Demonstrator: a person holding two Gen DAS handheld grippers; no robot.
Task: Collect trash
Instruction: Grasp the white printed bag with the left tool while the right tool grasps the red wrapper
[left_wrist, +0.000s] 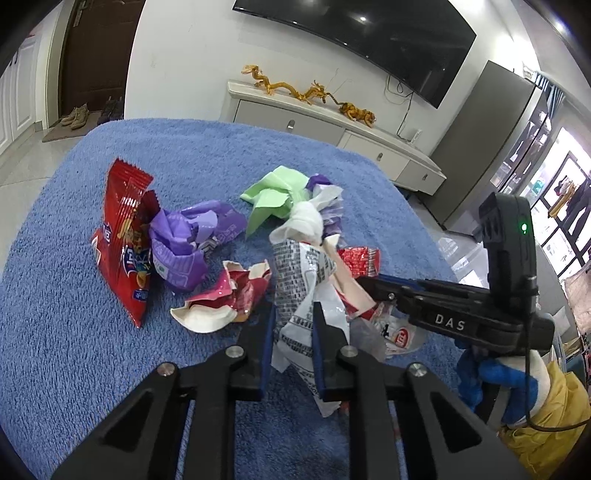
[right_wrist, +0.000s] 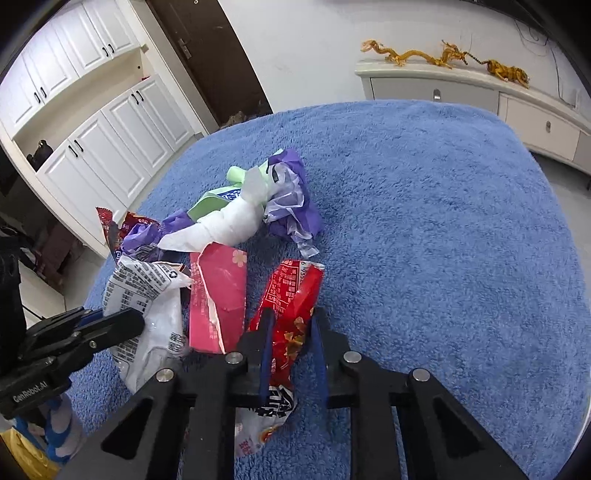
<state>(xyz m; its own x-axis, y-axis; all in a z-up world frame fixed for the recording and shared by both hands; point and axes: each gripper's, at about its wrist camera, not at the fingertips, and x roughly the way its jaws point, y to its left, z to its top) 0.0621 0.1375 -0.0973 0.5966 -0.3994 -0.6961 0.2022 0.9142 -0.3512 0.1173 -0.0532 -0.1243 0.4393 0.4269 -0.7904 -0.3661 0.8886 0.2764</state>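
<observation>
Crumpled trash lies on a blue towel-covered table (left_wrist: 74, 332). My left gripper (left_wrist: 293, 314) is shut on a white wrapper with black print (left_wrist: 299, 280), which also shows in the right wrist view (right_wrist: 147, 295). My right gripper (right_wrist: 291, 321) is shut on a red snack wrapper (right_wrist: 291, 295); it shows in the left wrist view (left_wrist: 373, 288) coming in from the right. Beside these lie a pink-red torn packet (left_wrist: 225, 295), a red chip bag (left_wrist: 125, 240), a purple bag (left_wrist: 188, 243), a green wrapper (left_wrist: 273, 195) and a white tissue twist (right_wrist: 221, 225).
The table's far edge drops off to a tiled floor. A white TV cabinet (left_wrist: 332, 125) with golden dragon figures (left_wrist: 310, 92) stands behind, under a wall TV (left_wrist: 369, 33). White cupboards (right_wrist: 92, 122) and a dark door (right_wrist: 210, 55) stand to the left.
</observation>
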